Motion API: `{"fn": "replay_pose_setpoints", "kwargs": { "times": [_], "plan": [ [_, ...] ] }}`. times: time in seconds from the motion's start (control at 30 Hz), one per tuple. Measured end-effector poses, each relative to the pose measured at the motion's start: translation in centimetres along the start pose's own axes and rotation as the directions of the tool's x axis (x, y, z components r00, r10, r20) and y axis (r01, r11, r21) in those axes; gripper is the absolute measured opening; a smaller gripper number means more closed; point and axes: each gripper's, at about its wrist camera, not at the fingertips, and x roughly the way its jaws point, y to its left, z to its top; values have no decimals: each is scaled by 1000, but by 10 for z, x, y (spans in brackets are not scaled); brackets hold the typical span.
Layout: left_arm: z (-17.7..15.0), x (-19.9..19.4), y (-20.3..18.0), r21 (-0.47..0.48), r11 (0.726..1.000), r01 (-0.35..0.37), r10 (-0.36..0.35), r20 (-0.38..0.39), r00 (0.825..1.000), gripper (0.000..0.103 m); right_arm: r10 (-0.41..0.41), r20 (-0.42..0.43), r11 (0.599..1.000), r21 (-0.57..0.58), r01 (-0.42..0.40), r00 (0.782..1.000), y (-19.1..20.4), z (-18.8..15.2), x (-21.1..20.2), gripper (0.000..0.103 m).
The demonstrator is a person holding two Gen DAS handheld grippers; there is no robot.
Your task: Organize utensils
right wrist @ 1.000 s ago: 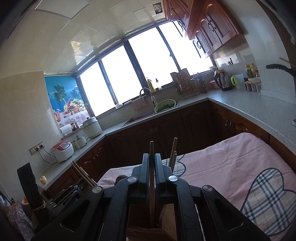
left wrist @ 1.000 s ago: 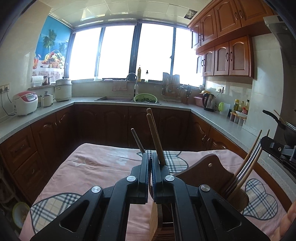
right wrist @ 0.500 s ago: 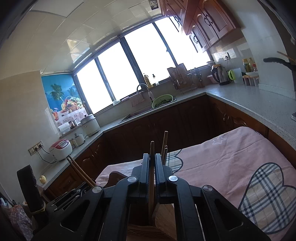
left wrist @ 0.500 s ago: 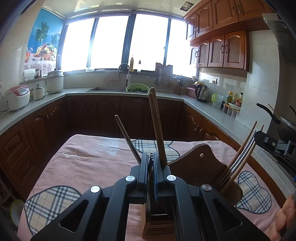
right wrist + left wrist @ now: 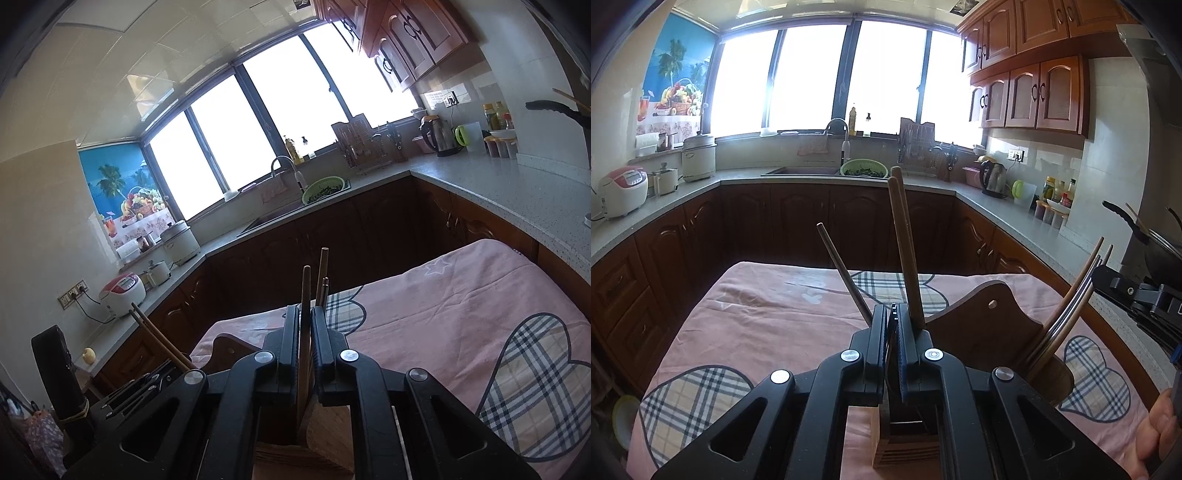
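Note:
My left gripper [image 5: 893, 308] is shut with nothing between its pads, just above a wooden utensil holder [image 5: 905, 439]. Two wooden chopsticks [image 5: 905, 240] and one thin metal chopstick [image 5: 842, 273] stand in the holder beyond the fingertips, the metal one leaning left. In the right wrist view my right gripper [image 5: 305, 310] hangs over the same kind of holder [image 5: 325, 443]. Its jaws are opening. A wooden chopstick [image 5: 306, 288] stands upright between them with a little slack. More chopsticks [image 5: 323, 273] stand just behind it.
A pink cloth [image 5: 768, 314] with plaid hearts covers the table. On the right, a round cup [image 5: 1052, 376] on a wooden rack [image 5: 982, 325] holds several chopsticks. A black device [image 5: 1137, 295] and a person's hand [image 5: 1160, 424] sit at the right edge. Kitchen counters ring the table.
The right jaws have parted slightly around the upright chopstick. The left gripper has tipped a little, so more of the leaning metal chopstick and the holder shows.

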Motion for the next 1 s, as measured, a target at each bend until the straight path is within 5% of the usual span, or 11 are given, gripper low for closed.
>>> {"fn": "replay_pose_setpoints", "kwargs": {
  "times": [0.13,0.3,0.37,0.57,0.67,0.8,1.0],
  "plan": [
    [-1,-3,0,-6,1000,-5,5,7,1000,10,1,-8,1000,13,-1,1000,-2,2,0,11],
    [-3,-9,0,-12,1000,-12,13,21,1000,23,11,-6,999,31,-11,1000,-3,2,-3,45],
    [-4,-10,-1,-11,1000,-12,12,18,1000,25,11,-3,999,32,-10,1000,-3,3,-6,46],
    [-9,-18,0,-15,1000,-21,22,23,999,46,20,6,998,51,-20,1000,-4,4,-11,70],
    [-12,-21,3,-22,1000,-21,21,18,1000,55,26,7,998,51,-27,1000,-4,4,-12,72],
    [-14,-31,7,-43,999,-29,30,23,999,79,39,4,998,50,-40,999,-4,2,-16,84],
    [-18,-42,12,-53,998,-43,45,22,999,92,54,6,997,49,-54,999,-1,-3,-25,97]
  ]
}}
